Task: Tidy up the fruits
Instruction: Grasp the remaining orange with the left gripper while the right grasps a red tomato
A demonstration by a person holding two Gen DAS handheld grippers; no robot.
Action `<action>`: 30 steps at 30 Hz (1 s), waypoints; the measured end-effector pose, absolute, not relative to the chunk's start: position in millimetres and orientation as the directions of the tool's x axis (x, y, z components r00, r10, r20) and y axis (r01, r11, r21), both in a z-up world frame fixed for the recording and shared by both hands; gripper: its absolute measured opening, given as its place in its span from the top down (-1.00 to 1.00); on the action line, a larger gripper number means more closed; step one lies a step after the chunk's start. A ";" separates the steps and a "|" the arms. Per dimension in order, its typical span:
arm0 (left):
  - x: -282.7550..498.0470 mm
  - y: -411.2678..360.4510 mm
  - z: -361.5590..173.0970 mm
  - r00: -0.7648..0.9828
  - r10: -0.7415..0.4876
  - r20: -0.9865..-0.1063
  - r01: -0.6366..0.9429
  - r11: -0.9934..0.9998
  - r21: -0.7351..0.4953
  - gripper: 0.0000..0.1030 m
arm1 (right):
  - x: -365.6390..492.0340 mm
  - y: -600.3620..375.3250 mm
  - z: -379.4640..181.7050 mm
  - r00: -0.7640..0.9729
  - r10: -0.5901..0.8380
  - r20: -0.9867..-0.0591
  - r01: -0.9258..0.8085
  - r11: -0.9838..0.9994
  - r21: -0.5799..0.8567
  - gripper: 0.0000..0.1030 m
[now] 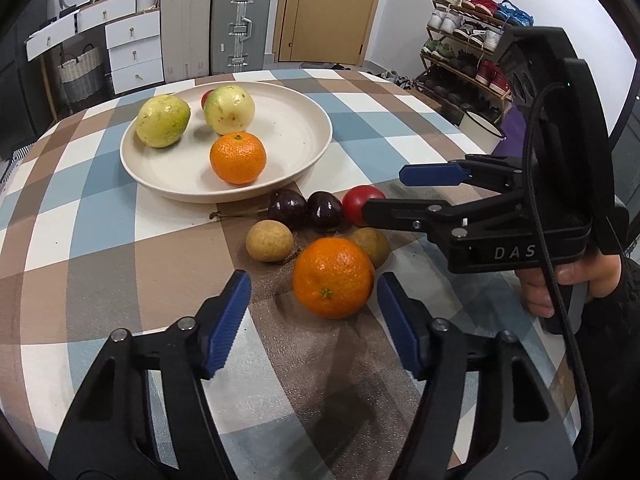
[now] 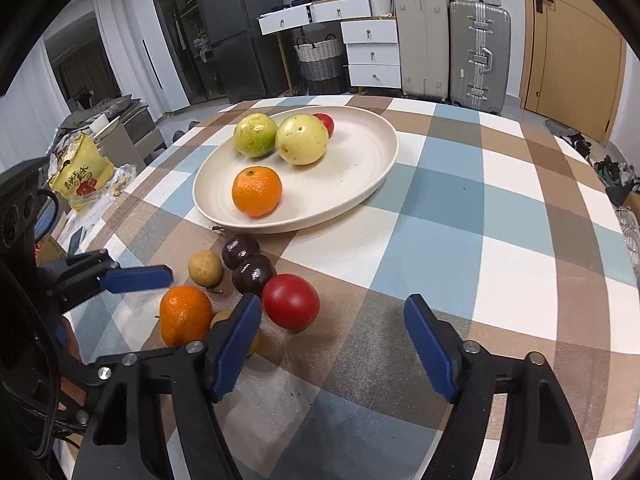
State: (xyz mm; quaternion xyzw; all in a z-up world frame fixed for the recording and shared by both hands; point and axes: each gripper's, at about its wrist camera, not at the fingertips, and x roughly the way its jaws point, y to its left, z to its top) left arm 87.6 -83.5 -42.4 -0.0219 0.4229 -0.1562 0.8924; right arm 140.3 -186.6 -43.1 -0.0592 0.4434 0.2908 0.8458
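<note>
While the table [image 1: 80, 208] carries a plate [image 1: 304, 140] already holding two guavas, an orange and one tomato, six fruits wait outside: an orange [image 1: 333, 278], a tomato [image 2: 291, 301], two cherries, two longans. Both grippers [image 1: 314, 320] [image 2: 334, 340] stand apart, empty.

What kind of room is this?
Probably a home's dining spot by the entrance: a table with a checked cloth, a shoe rack, suitcases and a fridge.
</note>
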 end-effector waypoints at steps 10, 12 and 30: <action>86.8 -83.1 -44.9 0.583 -0.348 -0.734 0.268 0.936 -0.230 0.23 | 143.7 -183.4 -46.4 0.395 0.493 -0.776 -0.549 0.803 0.231 -0.05; 86.3 -82.2 -44.3 0.588 -0.350 -0.729 0.265 0.935 -0.236 0.24 | 144.5 -183.4 -46.9 0.391 0.500 -0.773 -0.547 0.801 0.242 -0.02; 82.2 -64.6 -27.5 0.662 -0.331 -0.672 0.221 0.943 -0.248 0.25 | 138.7 -175.2 -47.3 0.381 0.518 -0.766 -0.572 0.783 0.245 0.39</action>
